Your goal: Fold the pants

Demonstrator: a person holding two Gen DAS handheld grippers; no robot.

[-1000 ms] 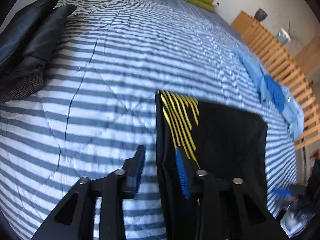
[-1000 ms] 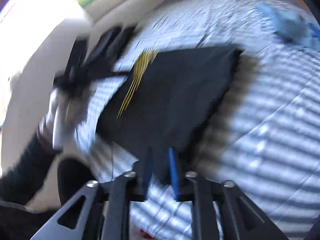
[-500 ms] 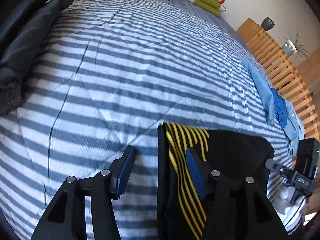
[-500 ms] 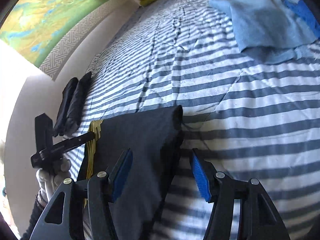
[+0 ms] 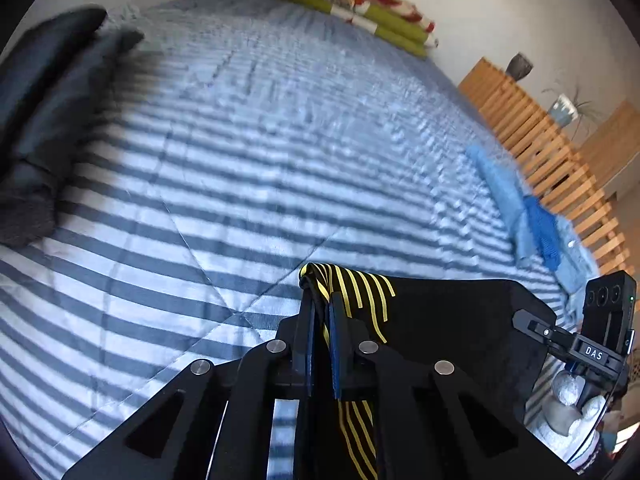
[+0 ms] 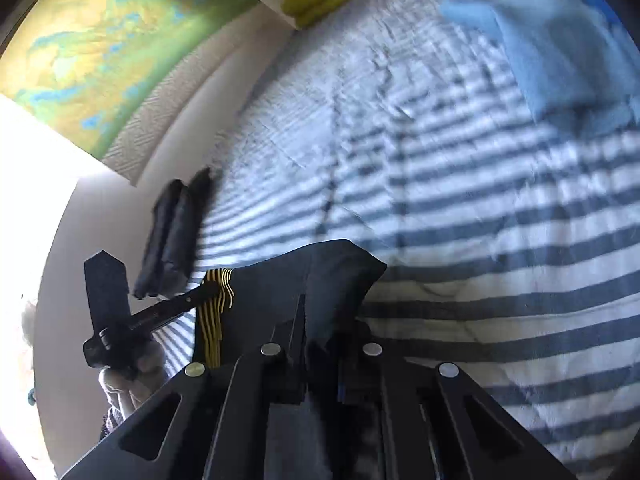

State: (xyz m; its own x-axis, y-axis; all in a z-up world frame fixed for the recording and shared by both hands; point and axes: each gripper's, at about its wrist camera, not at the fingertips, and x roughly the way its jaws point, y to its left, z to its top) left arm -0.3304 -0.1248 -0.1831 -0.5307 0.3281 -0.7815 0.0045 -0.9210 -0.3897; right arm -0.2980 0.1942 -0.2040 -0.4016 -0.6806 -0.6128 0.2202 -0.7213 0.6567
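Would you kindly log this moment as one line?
stage: both corners gripped | left claw: shut on pants | right claw: closing on pants | pants: on bed, not yet folded over

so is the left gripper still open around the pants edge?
No, the left gripper is clamped on the yellow-striped corner of the black pants.

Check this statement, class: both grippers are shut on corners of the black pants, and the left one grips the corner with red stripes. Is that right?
Not quite. The left gripper is shut on the corner of the black pants with yellow stripes, not red, as the left wrist view shows. The right gripper is indeed closing on the plain corner.
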